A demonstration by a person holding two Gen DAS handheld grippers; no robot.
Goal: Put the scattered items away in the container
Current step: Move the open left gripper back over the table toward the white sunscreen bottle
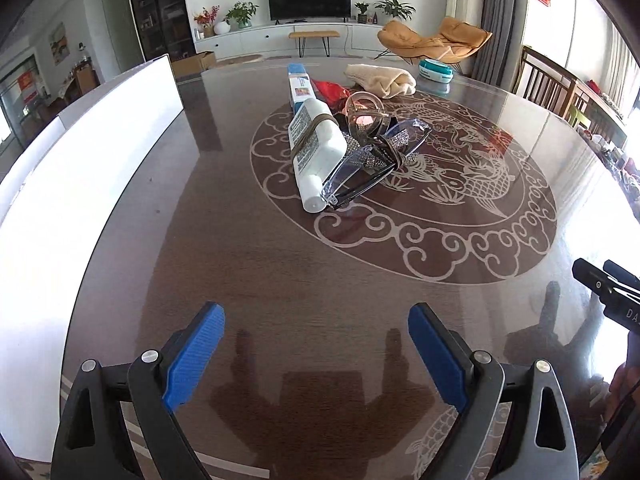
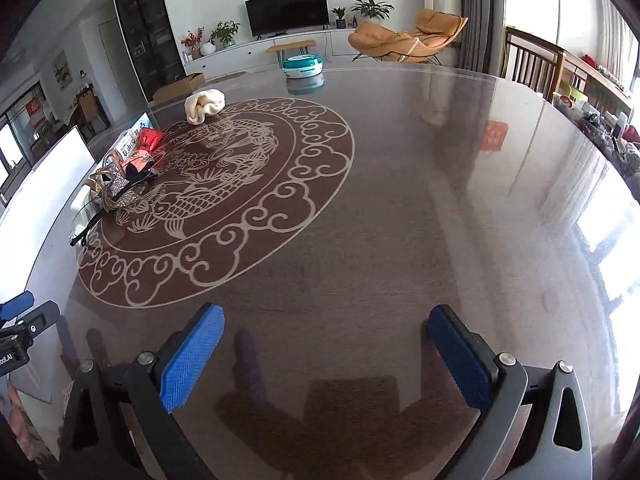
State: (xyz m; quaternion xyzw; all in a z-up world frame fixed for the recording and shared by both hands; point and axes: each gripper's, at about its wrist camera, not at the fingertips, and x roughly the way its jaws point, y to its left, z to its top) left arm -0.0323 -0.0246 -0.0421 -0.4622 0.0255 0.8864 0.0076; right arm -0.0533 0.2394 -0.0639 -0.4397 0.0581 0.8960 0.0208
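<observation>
Left: white container at table edge, well apart from the pile. Centre, on the fish pattern: white bottle w/ printed label, lying flat; clear glasses touching it; amber hair clip on top; red item behind. Cream cloth and teal tin further back. Left gripper: fingers wide, nothing between. Right gripper: same, over bare table.
</observation>
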